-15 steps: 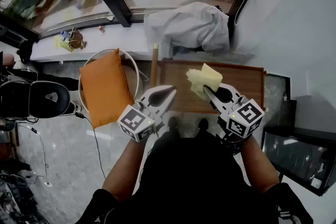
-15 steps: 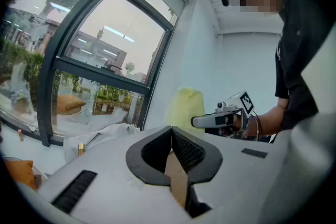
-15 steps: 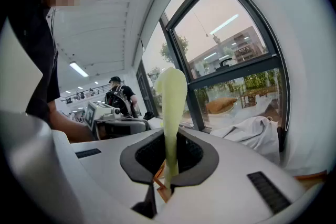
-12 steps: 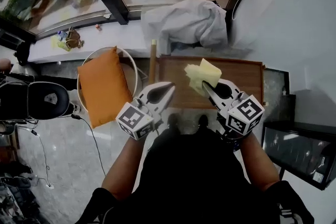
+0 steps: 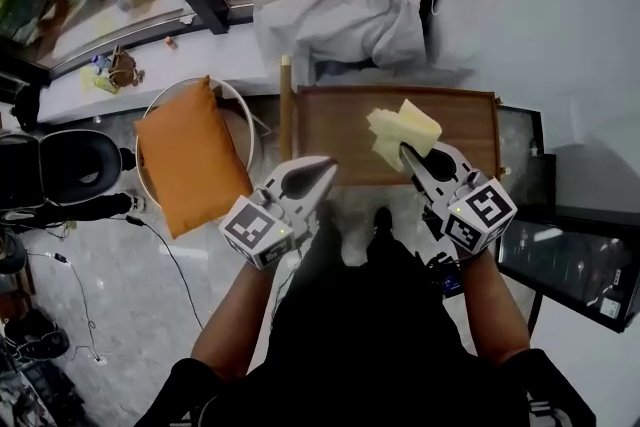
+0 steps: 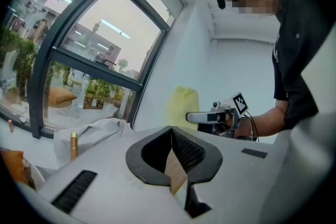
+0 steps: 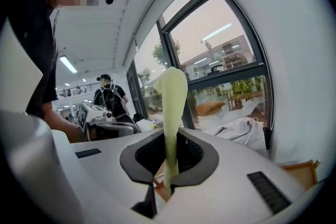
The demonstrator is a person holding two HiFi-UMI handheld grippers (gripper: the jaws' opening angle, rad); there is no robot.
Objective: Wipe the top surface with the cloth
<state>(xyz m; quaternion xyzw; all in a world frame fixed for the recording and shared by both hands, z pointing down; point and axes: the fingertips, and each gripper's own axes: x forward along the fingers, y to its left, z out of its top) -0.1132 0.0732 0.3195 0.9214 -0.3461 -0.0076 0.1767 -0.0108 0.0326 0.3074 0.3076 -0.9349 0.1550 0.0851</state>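
Just off the left end of the tabletop (image 5: 335,130), the orange cushion (image 5: 185,155) is lying well clear of the work. My left gripper (image 5: 325,167) is staying over the left part of the tabletop's near edge. Its jaws are clenched together on nothing, and only a sliver of wood is showing between them.

The change is further right. My right gripper (image 5: 408,153) is carrying the cloth (image 5: 405,127) rightward. The yellow fold was hanging over the tabletop's middle a moment ago, and it is now sitting over the tabletop's right half. These jaws are grasping the cloth by its lower edge, and it is standing up out of them.

I am judging that the cloth is being held above the tabletop, not pressed onto it. If so, I am only getting into position at the tabletop's right end, and the wiping itself is not yet happening.
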